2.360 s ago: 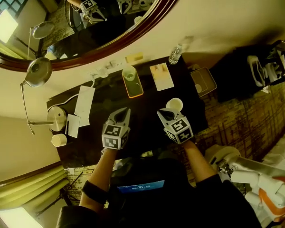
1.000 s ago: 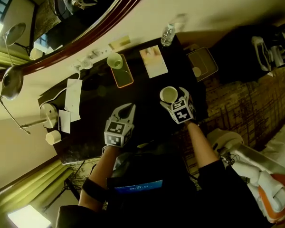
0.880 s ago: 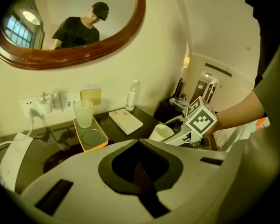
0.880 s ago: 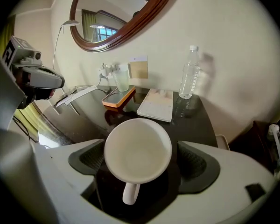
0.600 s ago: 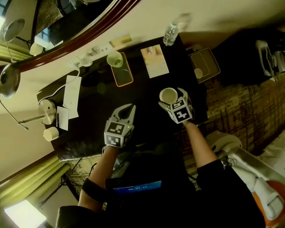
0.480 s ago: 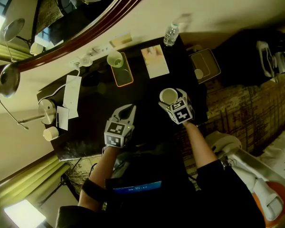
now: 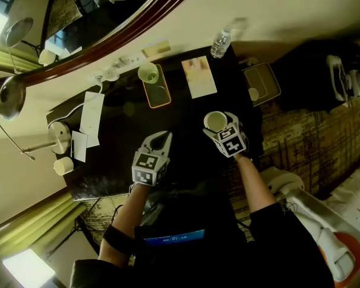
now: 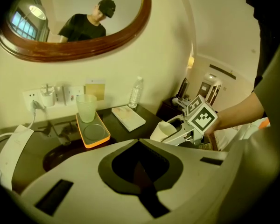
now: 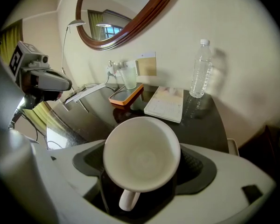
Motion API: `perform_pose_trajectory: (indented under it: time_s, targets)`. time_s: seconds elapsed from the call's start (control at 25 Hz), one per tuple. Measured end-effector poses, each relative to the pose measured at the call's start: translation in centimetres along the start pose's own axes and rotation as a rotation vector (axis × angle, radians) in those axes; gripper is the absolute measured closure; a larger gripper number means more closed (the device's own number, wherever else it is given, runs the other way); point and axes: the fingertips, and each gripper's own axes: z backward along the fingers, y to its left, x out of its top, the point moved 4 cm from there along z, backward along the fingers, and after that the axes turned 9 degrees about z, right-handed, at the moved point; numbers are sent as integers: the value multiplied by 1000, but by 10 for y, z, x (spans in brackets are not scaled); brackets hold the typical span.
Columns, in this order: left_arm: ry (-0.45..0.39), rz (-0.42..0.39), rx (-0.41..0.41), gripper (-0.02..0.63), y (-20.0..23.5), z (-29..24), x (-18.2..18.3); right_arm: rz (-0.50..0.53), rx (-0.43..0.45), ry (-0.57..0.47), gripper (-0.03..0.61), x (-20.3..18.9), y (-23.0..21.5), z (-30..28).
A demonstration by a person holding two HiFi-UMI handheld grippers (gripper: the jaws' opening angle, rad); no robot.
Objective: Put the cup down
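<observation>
**Dark table (image 7: 117, 161), contents from left to right**

1. Lamp (image 7: 59, 134) and loose papers (image 7: 91, 117) at the far left, well apart from the work.
2. Left gripper (image 7: 158, 135). Its jaws are pressed together with nothing in them, and it hangs over the near edge.
3. Orange tray (image 7: 159, 95) at the back, carrying a glass (image 7: 147, 72). A booklet (image 7: 199, 77) and a bottle (image 7: 220, 42) stand to its right.
4. Right gripper (image 7: 219, 126). Its jaws have just been closing and pinch the white cup (image 7: 215, 120) by its wall, handle toward the hand. It is over the table's right part, near the edge. Whether the cup's base touches the top cannot be told.

**Handling note:** level the cup and lower it until the base sits flat on bare tabletop, well in from the edge. Spread the jaws fully before drawing back, so the handle is not snagged.
</observation>
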Motion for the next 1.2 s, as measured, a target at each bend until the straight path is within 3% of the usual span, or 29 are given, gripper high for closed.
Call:
perform_pose_trajectory:
  time_s: [0.24, 0.72, 1.0, 1.2]
  targets:
    - [-11, 19, 22, 614, 11, 4, 0, 120, 56, -43, 141, 22, 5, -1]
    - [-37, 44, 72, 614, 56, -3, -11, 522, 238, -110, 140, 143, 34, -47]
    - [-77, 77, 123, 614, 84, -6, -6, 634, 305, -107, 140, 192, 56, -82]
    - [-113, 121, 147, 614, 95, -6, -4, 645, 335, -100, 140, 208, 65, -100]
